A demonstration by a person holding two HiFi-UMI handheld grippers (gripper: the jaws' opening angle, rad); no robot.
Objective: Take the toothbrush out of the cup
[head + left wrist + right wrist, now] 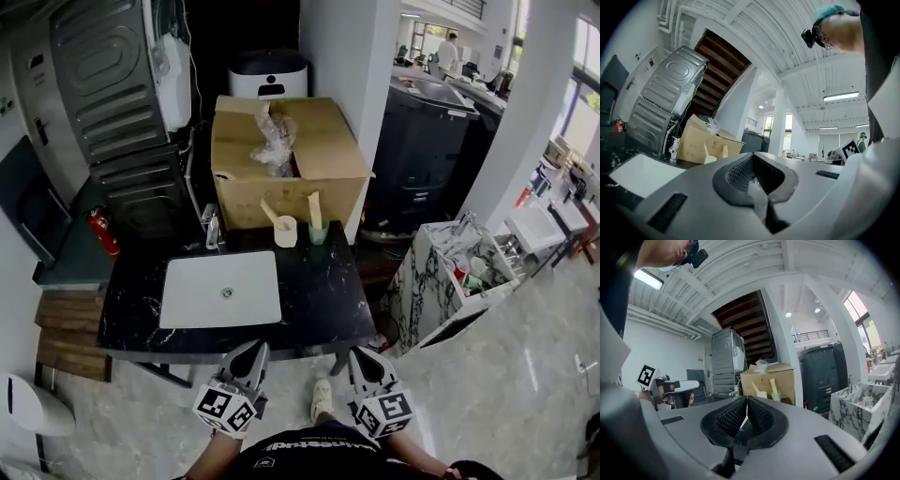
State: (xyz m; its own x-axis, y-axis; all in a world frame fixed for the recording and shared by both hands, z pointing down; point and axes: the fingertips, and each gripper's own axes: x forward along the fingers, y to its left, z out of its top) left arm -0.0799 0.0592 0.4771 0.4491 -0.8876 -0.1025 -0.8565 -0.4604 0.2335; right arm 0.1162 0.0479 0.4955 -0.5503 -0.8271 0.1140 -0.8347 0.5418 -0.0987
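In cream cup (286, 232): tan toothbrush (272, 214), probably.

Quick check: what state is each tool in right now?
Left tool: closed, holding nothing.
Right tool: closed, holding nothing.

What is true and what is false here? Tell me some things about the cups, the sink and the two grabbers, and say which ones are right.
1. The cream cup and the green cup stand at the back of the counter, a toothbrush in each. True.
2. The left gripper holds a toothbrush. False: its jaws are shut on nothing, and both brushes sit in the cups.
3. The sink lies to the right of the cups. False: in the head view it lies to their left and nearer the person.
4. A cardboard box stands behind the cups. True.
5. The right gripper is wide open. False: it is shut and empty.
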